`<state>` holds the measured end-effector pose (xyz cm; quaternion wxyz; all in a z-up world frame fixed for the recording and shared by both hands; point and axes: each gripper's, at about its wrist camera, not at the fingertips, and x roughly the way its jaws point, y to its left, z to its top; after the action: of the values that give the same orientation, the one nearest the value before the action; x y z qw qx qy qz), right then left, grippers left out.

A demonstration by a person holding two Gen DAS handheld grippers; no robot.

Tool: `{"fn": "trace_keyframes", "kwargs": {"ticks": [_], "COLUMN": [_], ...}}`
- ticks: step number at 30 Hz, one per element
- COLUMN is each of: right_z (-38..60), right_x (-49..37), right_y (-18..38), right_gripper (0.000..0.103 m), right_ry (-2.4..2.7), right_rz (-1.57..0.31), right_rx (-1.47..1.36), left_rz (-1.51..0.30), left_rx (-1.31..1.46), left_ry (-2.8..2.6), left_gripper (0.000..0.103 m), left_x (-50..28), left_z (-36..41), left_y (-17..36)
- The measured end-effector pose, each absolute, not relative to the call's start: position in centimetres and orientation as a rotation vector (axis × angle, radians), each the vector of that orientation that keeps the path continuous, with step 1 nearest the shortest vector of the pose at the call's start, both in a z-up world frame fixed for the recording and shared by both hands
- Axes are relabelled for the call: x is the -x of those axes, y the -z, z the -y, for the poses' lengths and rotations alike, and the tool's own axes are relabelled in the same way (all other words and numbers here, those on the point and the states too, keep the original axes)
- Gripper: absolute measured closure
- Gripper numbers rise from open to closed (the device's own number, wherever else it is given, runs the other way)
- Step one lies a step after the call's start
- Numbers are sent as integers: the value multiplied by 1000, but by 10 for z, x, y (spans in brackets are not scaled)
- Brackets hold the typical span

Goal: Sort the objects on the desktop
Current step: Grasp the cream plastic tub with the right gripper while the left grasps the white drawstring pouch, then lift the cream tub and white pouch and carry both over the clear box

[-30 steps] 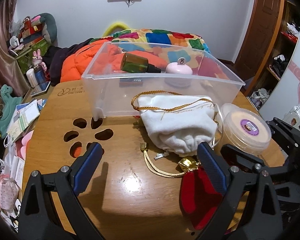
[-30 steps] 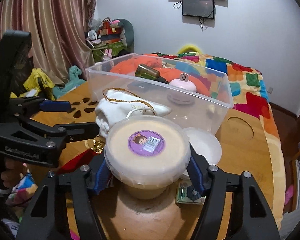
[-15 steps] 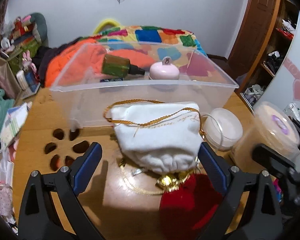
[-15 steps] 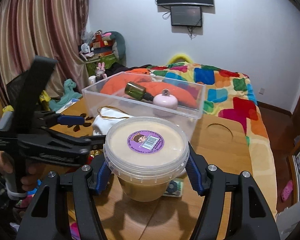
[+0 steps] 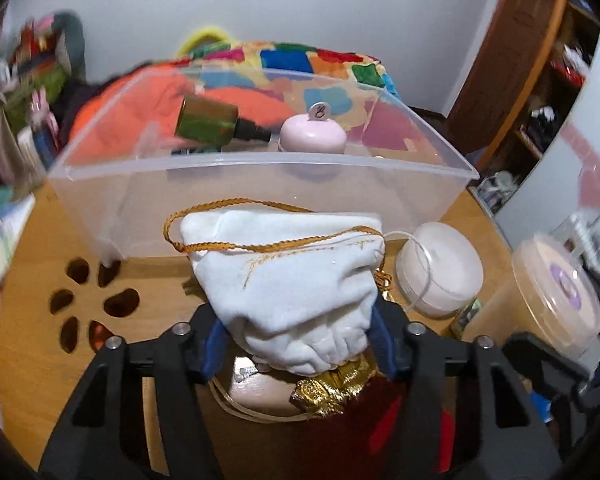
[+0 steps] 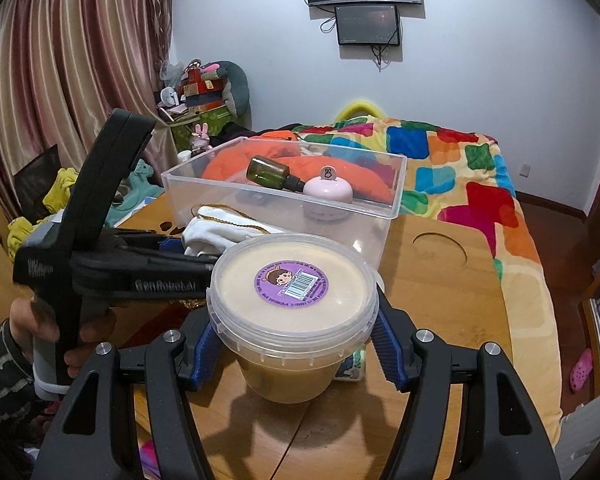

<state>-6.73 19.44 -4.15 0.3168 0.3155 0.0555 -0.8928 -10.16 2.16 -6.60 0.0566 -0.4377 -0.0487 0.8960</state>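
My left gripper (image 5: pixel 298 344) is shut on a white drawstring pouch (image 5: pixel 292 280) with gold cord, just in front of the clear plastic bin (image 5: pixel 260 184). The bin holds a green bottle (image 5: pixel 208 122) and a pink round object (image 5: pixel 312 138). My right gripper (image 6: pixel 294 354) is shut on a tub (image 6: pixel 292 300) with a beige lid and purple sticker, held above the wooden table (image 6: pixel 440 280). The tub also shows at the right of the left wrist view (image 5: pixel 548 316). The bin (image 6: pixel 284 204) stands beyond the tub.
A red pouch with gold trim (image 5: pixel 340 392) lies under the left gripper. A white round jar (image 5: pixel 440 276) stands right of the white pouch. A bed with a colourful quilt (image 6: pixel 460 168) lies behind the table. Paw-shaped cutouts (image 5: pixel 92 300) mark the table's left.
My left gripper moved forward and closed on the white pouch. My right gripper lifted the tub up off the table and drew it back a little.
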Motion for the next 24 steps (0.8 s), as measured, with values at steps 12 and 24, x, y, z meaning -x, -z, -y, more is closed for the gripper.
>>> {"fn": "trace_keyframes", "kwargs": {"ticks": [12, 24], "right_z": [-202, -201], "right_x": [65, 61], "right_y": [36, 23], "right_gripper": [42, 42], "right_ry": [2361, 2384], "right_rz": [-100, -108], "right_rx": [-821, -796], "left_rz": [169, 74], "left_rx": [1250, 1282], "left_ry": [-2755, -2691], "left_gripper": [69, 69], "left_x": [55, 40], "left_z": [6, 21], "left_y": [41, 16]}}
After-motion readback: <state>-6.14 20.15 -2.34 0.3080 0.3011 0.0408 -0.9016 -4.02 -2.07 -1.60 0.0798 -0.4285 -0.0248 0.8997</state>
